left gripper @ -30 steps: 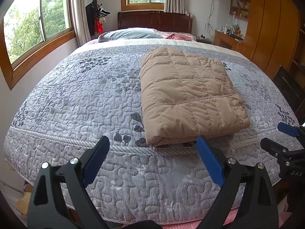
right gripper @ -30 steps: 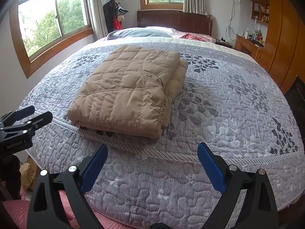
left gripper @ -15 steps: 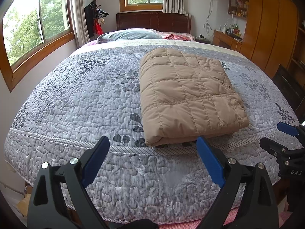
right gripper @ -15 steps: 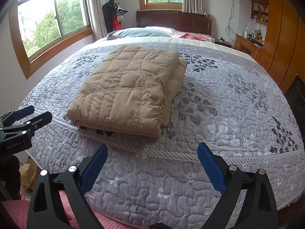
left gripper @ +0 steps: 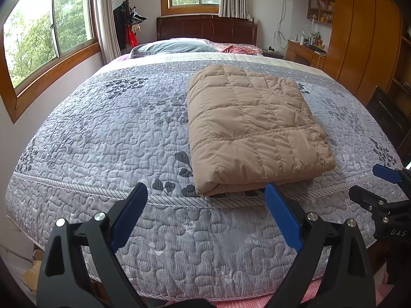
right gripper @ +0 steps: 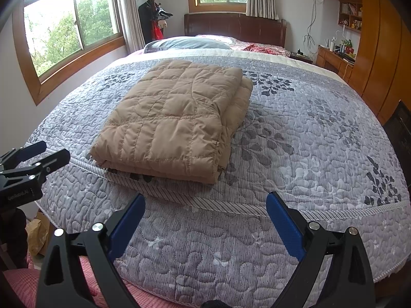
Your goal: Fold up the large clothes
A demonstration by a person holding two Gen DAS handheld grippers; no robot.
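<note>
A tan quilted puffer garment [left gripper: 254, 128] lies folded into a flat rectangle on the grey patterned bedspread [left gripper: 108, 133], near the foot edge of the bed. It also shows in the right wrist view [right gripper: 177, 123], with a second folded layer sticking out on its right side. My left gripper [left gripper: 205, 192] is open and empty, held off the foot of the bed, short of the garment's near edge. My right gripper [right gripper: 205, 202] is open and empty, to the right of the garment. Each gripper shows at the edge of the other's view.
Pillows [left gripper: 174, 47] and a dark wooden headboard [left gripper: 205, 27] are at the far end. Windows and a coat stand [left gripper: 128, 20] are on the left wall. A wooden wardrobe and desk [left gripper: 359, 38] line the right. A dark chair [left gripper: 390, 118] stands by the bed's right side.
Both grippers stay open and almost still; the views shift only slightly. The folded garment has not moved.
</note>
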